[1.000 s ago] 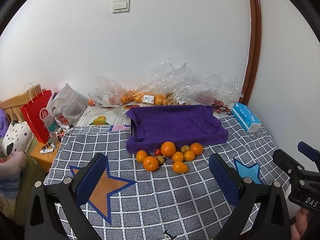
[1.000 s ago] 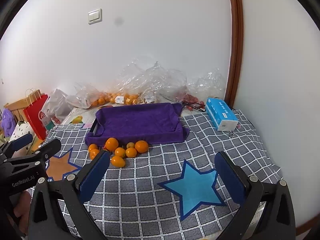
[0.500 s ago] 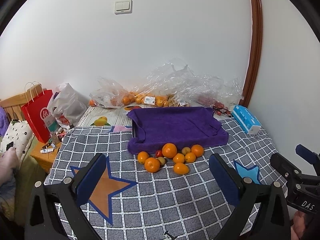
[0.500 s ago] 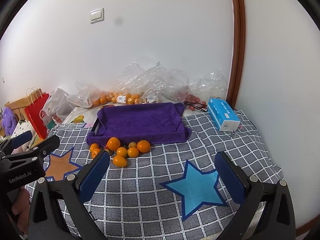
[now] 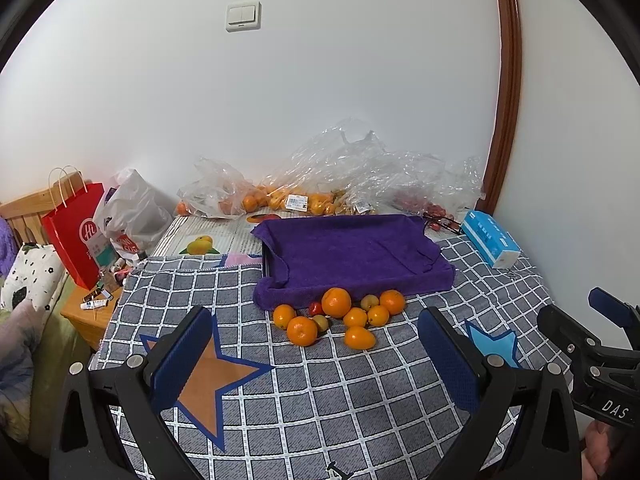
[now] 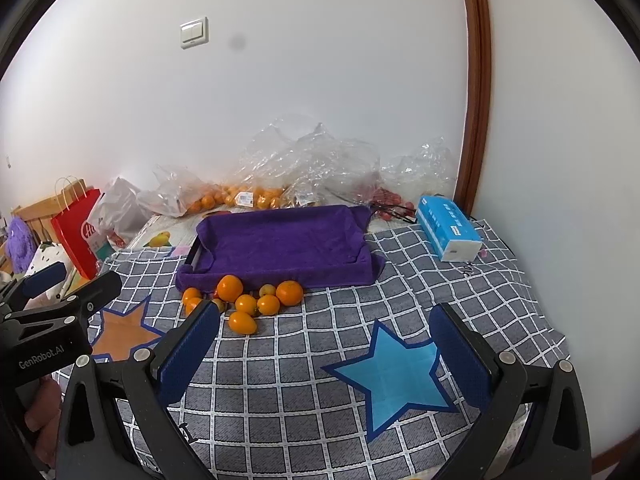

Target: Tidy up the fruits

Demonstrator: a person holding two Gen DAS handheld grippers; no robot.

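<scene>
At the far left a red paper bag point(image 5: 74, 236) stands beside a grey plastic bag point(image 5: 134, 216), both off the edge of the tabletop point(image 5: 360, 400), which is covered by a grey checked cloth with star patches. The left gripper point(image 5: 316, 354) hovers over the near part of that cloth with its fingers point(image 5: 180, 354) spread wide and nothing between them. Ahead of it, near the middle, a cluster of fruits point(image 5: 340, 316) lies loose on the cloth: several oranges of different sizes, a small red fruit and two or three small greenish-yellow ones, though their kind is hard to tell at this distance. The cluster touches the front edge of a tray draped in a purple towel point(image 5: 352, 256), and the towel's surface holds no fruit. Behind the tray, against the wall, clear plastic bags point(image 5: 360, 176) hold more oranges and some small red fruit. To the right a blue tissue box point(image 6: 448, 230) lies near the corner. The right gripper point(image 6: 324, 354) hangs over a blue star patch, its fingers point(image 6: 460, 354) likewise wide apart and gripping nothing, well short of the fruits.
</scene>
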